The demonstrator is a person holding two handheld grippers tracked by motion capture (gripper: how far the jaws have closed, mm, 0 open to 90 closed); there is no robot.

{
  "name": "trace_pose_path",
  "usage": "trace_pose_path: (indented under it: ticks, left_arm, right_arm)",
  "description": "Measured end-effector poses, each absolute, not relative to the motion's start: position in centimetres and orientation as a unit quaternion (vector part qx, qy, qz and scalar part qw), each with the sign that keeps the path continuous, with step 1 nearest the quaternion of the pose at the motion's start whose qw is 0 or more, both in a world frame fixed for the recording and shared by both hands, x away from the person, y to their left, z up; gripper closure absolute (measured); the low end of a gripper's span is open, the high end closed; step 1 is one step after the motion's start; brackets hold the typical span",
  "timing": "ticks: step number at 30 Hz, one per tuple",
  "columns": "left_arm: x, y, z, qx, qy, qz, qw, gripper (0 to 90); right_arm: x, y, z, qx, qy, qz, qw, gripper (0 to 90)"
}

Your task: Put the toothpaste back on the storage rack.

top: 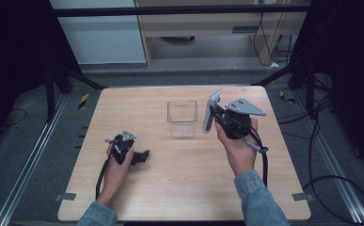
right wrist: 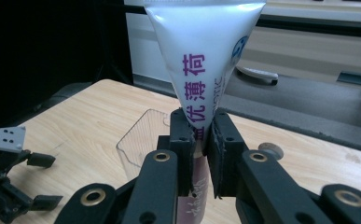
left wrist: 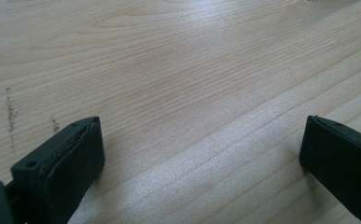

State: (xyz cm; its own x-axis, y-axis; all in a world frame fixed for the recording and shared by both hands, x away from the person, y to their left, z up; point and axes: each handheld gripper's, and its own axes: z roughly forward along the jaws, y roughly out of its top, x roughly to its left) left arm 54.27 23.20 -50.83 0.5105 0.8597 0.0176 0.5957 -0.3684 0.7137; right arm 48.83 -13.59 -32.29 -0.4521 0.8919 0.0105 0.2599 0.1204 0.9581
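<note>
Pale wooden worktop [top: 179, 188] is seen under dark surroundings. Held upright above it is a white tube [top: 211, 112], clamped tight in the right gripper [right wrist: 200, 140], just beside the clear plastic container [top: 182, 119]. The left gripper [top: 144, 155] is rested on the wood, jaws wide and empty. A slip is risked: the grip is narrow, and the container's rim could be clipped.
</note>
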Motion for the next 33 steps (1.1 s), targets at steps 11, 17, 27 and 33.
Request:
trace_pose_path:
  ticks: [11, 17, 27, 33]
  left_arm:
    - [54.3, 23.2, -50.8, 0.802, 0.454, 0.199, 0.333, 0.0]
    - [54.3, 23.2, -50.8, 0.802, 0.454, 0.199, 0.334, 0.0]
    - [54.3, 23.2, -50.8, 0.802, 0.454, 0.199, 0.334, 0.0]
    - [54.3, 23.2, -50.8, 0.802, 0.453, 0.199, 0.333, 0.0]
  right_arm:
    - [49.7, -13.6, -30.6, 0.418, 0.682, 0.509, 0.318, 81.0]
    - [50.5, -13.8, -29.7, 0.420, 0.681, 0.508, 0.319, 81.0]
    - [51.8, -13.0, -28.4, 0.415, 0.681, 0.508, 0.326, 81.0]
    - [52.5, -12.5, -27.6, 0.412, 0.680, 0.510, 0.327, 81.1]
